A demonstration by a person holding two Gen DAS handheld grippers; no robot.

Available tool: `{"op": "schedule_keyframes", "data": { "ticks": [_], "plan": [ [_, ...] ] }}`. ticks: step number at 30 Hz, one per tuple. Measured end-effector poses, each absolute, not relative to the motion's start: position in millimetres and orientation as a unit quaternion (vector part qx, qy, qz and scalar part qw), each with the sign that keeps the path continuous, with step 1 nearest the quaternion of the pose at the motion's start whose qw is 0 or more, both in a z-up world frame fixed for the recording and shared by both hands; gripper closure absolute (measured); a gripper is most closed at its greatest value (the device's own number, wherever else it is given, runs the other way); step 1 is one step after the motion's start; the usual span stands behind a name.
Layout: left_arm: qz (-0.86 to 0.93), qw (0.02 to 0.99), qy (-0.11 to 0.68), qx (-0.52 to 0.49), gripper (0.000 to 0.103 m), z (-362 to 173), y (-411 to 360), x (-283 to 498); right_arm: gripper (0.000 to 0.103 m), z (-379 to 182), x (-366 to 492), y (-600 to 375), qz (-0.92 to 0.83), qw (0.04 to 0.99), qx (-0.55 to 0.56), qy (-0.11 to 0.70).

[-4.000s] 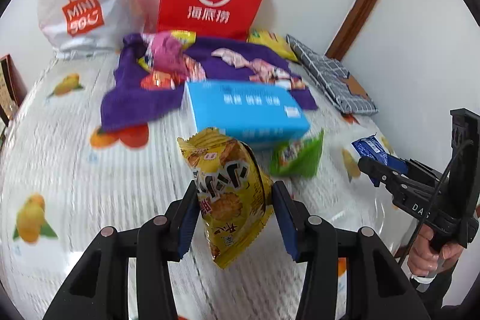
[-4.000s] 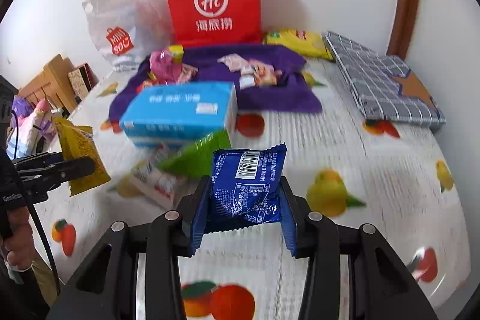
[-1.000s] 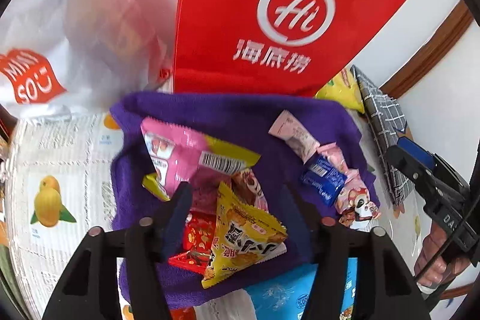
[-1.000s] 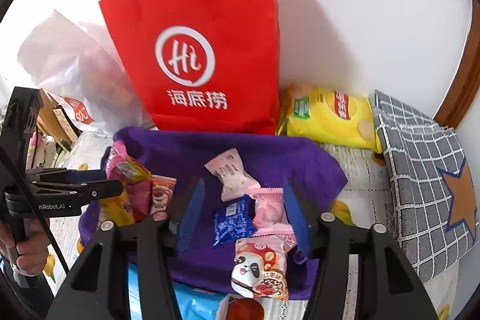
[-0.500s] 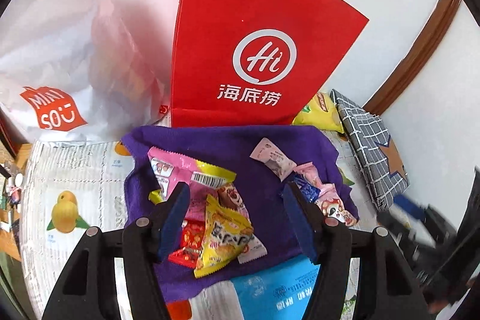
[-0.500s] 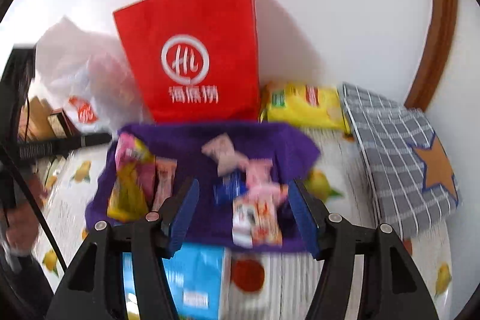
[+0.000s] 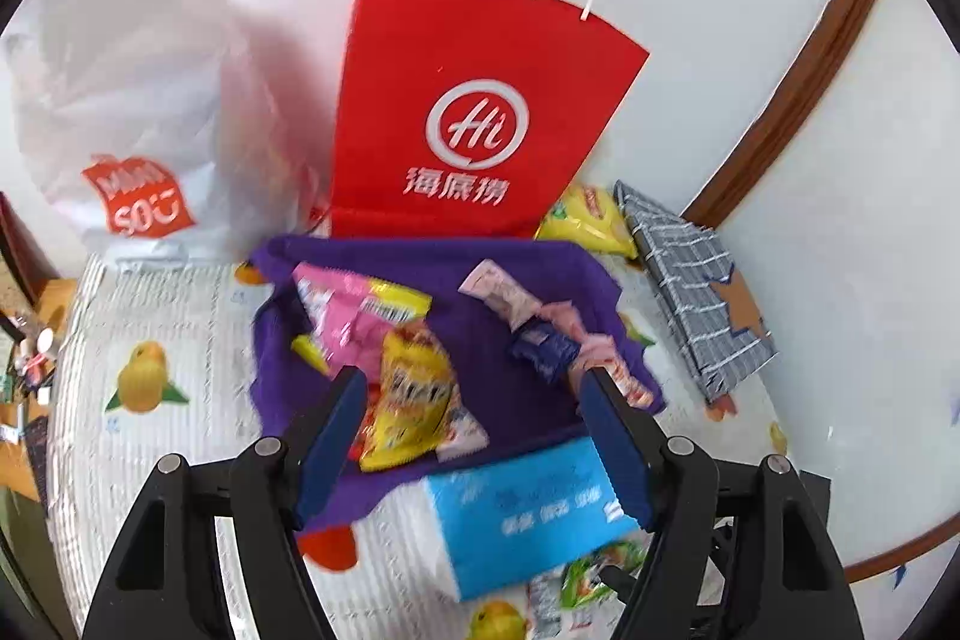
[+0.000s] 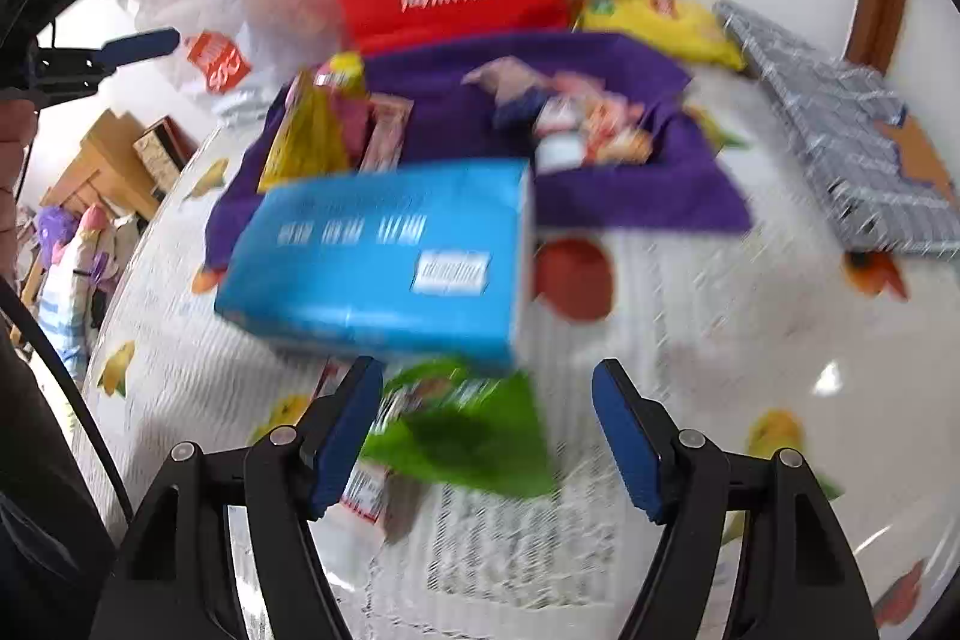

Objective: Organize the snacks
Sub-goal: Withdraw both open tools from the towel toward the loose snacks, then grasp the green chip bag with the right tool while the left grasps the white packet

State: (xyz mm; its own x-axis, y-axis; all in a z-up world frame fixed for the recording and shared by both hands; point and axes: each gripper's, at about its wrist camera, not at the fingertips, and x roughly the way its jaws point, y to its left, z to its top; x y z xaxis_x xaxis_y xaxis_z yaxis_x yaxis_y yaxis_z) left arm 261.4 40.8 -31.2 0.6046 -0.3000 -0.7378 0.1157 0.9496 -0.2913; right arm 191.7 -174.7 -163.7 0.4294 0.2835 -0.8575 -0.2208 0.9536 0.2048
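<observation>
A purple cloth (image 7: 480, 280) (image 8: 630, 196) on the fruit-print table carries several snack packets, among them a yellow biscuit pack (image 7: 414, 394) and a small blue packet (image 7: 543, 349). My left gripper (image 7: 471, 388) hovers above the cloth, jaws opening, nothing held. My right gripper (image 8: 486, 388) is low over a green snack bag (image 8: 468, 436) in front of the blue tissue box (image 8: 384, 256) (image 7: 528, 514); its jaws are opening and grip nothing. The left gripper (image 8: 150, 4) also shows in the right wrist view at upper left.
A red paper bag (image 7: 474, 100) and a white plastic bag (image 7: 132, 112) stand against the wall behind the cloth. A yellow chip bag (image 8: 654, 22) and a grey checked cloth (image 8: 840, 130) lie at the right. Wooden furniture (image 8: 108, 160) is left of the table.
Both grippers have let go of their packets onto the purple cloth and opened wider. The left one pulled back and up; the right one swung back down toward the green bag.
</observation>
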Motion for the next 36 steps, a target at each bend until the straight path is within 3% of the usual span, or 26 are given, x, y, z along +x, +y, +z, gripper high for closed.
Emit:
{"op": "schedule_keyframes", "data": {
  "ticks": [8,16,28,36],
  "plan": [
    [-0.099,0.888,0.437,-0.106,0.031,-55.0,54.5,220.0,0.030,-188.0,191.0,-157.8,0.163,0.846,0.022,0.508],
    [-0.090,0.877,0.464,-0.082,0.031,-92.4,47.1,187.3,0.051,-176.6,175.2,-170.0,0.179,0.847,0.029,0.500],
    [-0.101,0.839,0.529,-0.085,0.031,-162.7,12.8,151.1,0.052,-160.3,139.6,-231.6,0.142,0.871,0.057,0.467],
    [-0.119,0.833,0.534,-0.087,0.031,-179.8,-10.9,139.1,0.052,-172.6,136.9,-269.8,0.093,0.880,0.051,0.462]
  ]
}}
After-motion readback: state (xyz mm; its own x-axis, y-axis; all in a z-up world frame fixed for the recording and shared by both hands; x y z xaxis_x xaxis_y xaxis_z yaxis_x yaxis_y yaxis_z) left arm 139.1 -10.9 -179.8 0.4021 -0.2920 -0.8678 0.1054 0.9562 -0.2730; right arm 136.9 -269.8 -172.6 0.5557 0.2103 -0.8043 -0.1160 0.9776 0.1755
